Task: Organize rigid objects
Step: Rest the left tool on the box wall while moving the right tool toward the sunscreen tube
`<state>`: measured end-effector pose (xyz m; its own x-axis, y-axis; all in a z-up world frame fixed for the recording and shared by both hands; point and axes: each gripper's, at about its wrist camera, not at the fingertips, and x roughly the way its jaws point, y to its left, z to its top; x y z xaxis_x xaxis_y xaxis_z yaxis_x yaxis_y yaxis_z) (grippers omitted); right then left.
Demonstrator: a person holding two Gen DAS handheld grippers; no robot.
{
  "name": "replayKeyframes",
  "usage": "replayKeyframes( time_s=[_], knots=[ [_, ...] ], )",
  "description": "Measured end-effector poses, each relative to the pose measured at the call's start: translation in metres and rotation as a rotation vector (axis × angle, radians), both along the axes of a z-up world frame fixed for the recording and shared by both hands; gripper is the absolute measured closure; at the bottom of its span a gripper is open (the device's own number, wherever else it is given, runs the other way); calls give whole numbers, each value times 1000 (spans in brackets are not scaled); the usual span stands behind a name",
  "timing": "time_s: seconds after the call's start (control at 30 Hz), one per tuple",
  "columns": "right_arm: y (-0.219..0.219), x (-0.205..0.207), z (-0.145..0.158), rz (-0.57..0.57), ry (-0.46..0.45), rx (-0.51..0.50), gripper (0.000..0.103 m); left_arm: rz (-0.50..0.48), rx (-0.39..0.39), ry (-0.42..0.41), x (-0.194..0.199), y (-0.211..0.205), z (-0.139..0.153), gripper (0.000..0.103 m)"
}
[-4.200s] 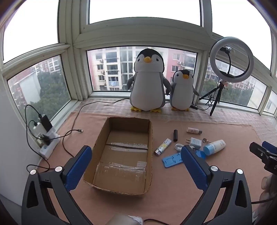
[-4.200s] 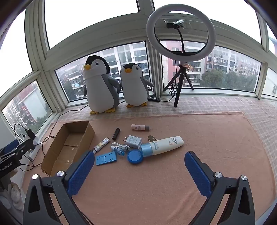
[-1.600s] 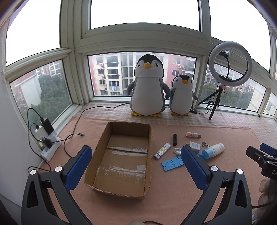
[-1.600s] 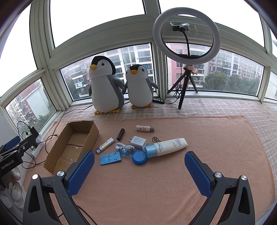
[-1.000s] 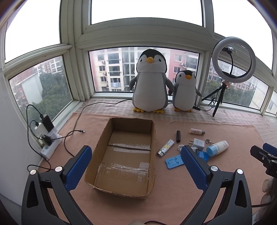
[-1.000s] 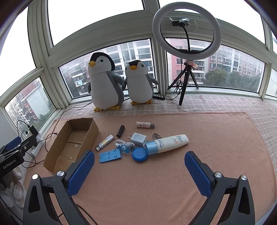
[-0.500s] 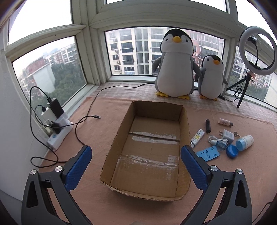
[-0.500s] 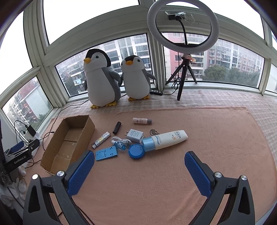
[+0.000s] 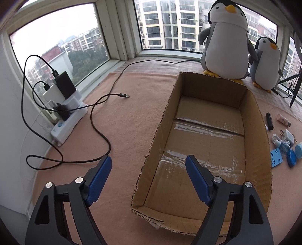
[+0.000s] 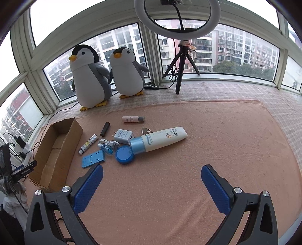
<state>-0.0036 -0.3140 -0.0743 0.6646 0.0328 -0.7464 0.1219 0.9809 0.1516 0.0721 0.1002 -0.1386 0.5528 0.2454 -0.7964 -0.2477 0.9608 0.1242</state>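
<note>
A peach blanket (image 10: pixel 188 169) covers the window-bay floor, 2 plush penguins (image 10: pixel 105 77) at its far edge. Both the left gripper (image 9: pixel 147 169) and right gripper (image 10: pixel 151 175) gape, holding nothing. The cardboard box (image 9: pixel 253 120) wall hides part of the lighter (image 10: pixel 88 144).

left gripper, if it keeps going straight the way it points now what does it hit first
Probably the cardboard box: the open left gripper straddles its near-left wall, so that wall's top edge looks first in line, though depth is hard to judge.

Ring light (image 10: pixel 177 17) cut off at top — keys (image 10: pixel 145 130) partly hidden, perhaps two.
</note>
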Motion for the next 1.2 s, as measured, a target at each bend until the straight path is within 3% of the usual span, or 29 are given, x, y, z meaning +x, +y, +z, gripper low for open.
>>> replayKeyframes(
  time_s=[0.4,0.7,0.77,0.9,1.1,1.2],
  knots=[
    [-31,34,-31,-69,101,139,0,-35,3,67,18,-3,-28,62],
    [-30,95,-44,-15,153,227,2,-33,6,74,20,1,-39,71],
    [-29,112,-44,20,165,252,14,-34,7,72,20,1,-39,71],
    [-24,147,-51,84,222,338,28,-33,11,65,20,1,-39,71],
    [-10,184,-80,112,335,431,30,-32,16,58,18,1,-40,71],
    [-6,193,-89,105,346,460,30,-32,20,58,19,0,-40,71]
  ],
)
